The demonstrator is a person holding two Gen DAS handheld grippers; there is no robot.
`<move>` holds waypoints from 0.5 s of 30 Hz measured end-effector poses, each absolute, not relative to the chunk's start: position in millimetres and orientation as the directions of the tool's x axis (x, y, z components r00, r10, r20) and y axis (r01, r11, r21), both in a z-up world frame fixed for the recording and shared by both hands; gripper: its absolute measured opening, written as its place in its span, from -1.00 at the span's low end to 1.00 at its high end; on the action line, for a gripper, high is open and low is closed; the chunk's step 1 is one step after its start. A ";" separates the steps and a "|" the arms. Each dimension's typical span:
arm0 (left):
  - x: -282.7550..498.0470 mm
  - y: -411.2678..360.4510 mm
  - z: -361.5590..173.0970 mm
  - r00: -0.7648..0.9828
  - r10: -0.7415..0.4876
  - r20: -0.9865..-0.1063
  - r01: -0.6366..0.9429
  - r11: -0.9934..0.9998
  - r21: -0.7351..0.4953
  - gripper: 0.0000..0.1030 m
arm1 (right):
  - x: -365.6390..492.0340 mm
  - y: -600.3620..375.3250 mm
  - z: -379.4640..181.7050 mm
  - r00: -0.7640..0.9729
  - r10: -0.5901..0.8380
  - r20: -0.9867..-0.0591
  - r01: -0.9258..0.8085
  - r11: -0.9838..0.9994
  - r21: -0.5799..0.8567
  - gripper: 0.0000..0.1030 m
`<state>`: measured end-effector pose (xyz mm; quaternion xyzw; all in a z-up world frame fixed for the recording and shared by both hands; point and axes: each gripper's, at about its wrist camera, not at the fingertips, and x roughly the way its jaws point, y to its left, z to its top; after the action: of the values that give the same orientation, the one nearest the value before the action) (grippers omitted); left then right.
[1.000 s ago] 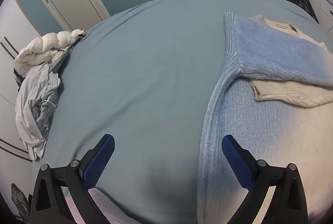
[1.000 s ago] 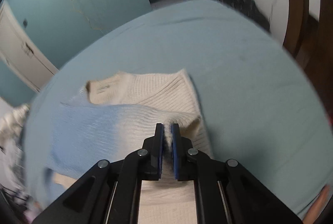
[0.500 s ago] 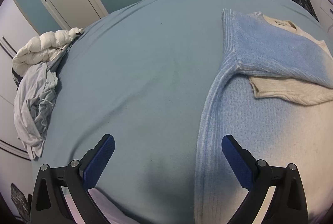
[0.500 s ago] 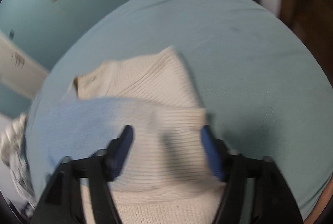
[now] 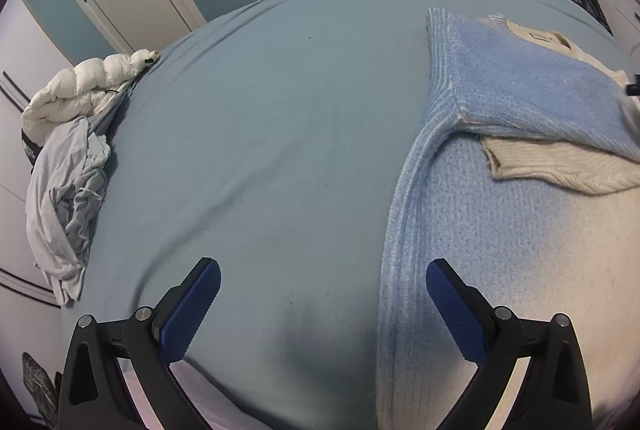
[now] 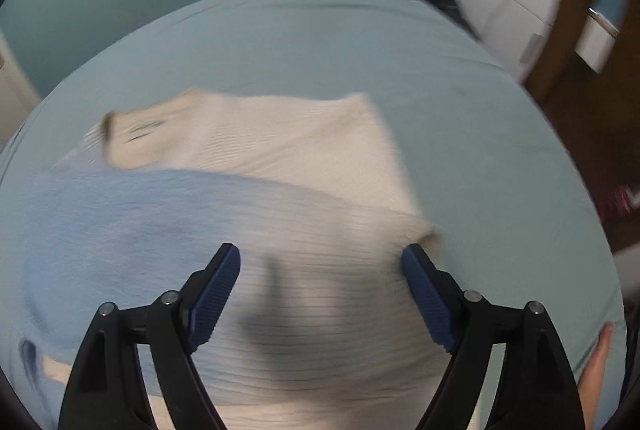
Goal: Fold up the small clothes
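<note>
Blue-to-cream ribbed knit sweater [image 5: 520, 214], sleeve folded across, flat on blue-sheeted bed [image 5: 280, 150]; right gripper [image 6: 320, 294] jaws just opening, apart above it, nothing between; left gripper [image 5: 324, 306] wide apart, empty.

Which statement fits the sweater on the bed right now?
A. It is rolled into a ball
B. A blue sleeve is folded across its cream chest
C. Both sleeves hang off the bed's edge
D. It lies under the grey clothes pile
B: the blue sleeve lies across the cream upper part of the sweater, flat on the bed.
</note>
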<state>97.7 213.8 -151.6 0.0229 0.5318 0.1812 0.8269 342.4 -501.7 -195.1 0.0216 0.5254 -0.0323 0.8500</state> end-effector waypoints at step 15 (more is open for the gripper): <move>97.1 213.7 -153.2 0.372 0.316 -0.873 -0.271 0.936 0.224 1.00 | 283.8 -342.8 -218.8 0.278 0.223 -0.934 -0.268 0.952 0.148 0.76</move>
<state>97.1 213.7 -153.2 0.0215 0.5316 0.1772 0.8280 283.8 -342.8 -218.8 -0.0194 0.5810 0.1538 0.7990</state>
